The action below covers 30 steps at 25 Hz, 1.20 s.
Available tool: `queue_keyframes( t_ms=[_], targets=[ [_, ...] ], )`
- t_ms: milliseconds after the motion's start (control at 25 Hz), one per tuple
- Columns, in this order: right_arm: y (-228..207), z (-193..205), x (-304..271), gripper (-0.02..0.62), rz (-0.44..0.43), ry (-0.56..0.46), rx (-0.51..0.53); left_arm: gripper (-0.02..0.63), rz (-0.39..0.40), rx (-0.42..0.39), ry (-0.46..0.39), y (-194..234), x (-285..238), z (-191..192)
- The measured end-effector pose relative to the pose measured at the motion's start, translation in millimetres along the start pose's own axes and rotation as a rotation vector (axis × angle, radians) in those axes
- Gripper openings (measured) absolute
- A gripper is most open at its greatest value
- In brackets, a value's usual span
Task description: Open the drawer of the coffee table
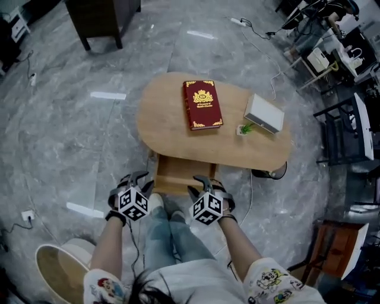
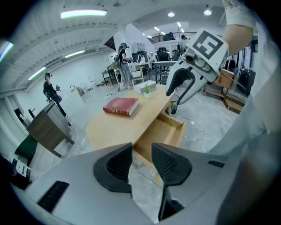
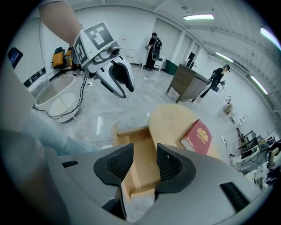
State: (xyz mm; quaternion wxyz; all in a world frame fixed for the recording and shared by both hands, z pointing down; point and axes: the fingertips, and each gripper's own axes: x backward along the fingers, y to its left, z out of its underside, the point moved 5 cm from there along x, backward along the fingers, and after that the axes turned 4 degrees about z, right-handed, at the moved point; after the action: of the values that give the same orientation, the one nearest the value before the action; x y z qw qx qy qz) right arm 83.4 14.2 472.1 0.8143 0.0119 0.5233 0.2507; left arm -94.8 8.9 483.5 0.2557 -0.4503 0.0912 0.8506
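Note:
The oval wooden coffee table (image 1: 178, 136) stands in front of me, and its drawer (image 1: 175, 175) is pulled out toward my legs. It appears empty inside. A red book (image 1: 202, 104) lies on the tabletop. My left gripper (image 1: 135, 178) hangs above the floor just left of the drawer's front; my right gripper (image 1: 206, 184) hangs over the drawer's front right corner. Both are open with nothing between the jaws. The left gripper view looks past its jaws (image 2: 141, 165) to the drawer (image 2: 162, 132) and the right gripper (image 2: 182, 85). The right gripper view shows the drawer (image 3: 131, 136) below its jaws (image 3: 145, 162).
A white box (image 1: 264, 113) and a small green plant (image 1: 244, 128) sit on the table's right end. A cable (image 1: 252, 190) runs on the floor at its right. A white round tub (image 1: 59, 267) stands at lower left, a dark cabinet (image 1: 101, 18) behind, and black chairs (image 1: 344, 130) to the right.

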Motion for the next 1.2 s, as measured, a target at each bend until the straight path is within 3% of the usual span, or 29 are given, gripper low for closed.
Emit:
queue_keyframes(
  t_ms=[320, 600, 840, 1080, 1200],
  targets=[
    [-52, -31, 144, 0.137, 0.173, -0.193, -0.147, 0.114, -0.154, -0.012, -0.187, -16, 102, -114],
    [-68, -33, 260, 0.137, 0.27, -0.447, -0.42, 0.114, -0.232, 0.056, -0.377, -50, 179, -172],
    [-59, -22, 326, 0.13, 0.29, -0.625, -0.558, 0.114, -0.237, 0.156, -0.518, -89, 222, -198],
    [-48, -23, 356, 0.101, 0.281, -0.719, -0.652, 0.114, -0.179, 0.274, -0.659, -106, 254, -212],
    [-43, -33, 362, 0.083, 0.265, -0.739, -0.649, 0.107, -0.152, 0.323, -0.709, -111, 266, -215]
  ],
)
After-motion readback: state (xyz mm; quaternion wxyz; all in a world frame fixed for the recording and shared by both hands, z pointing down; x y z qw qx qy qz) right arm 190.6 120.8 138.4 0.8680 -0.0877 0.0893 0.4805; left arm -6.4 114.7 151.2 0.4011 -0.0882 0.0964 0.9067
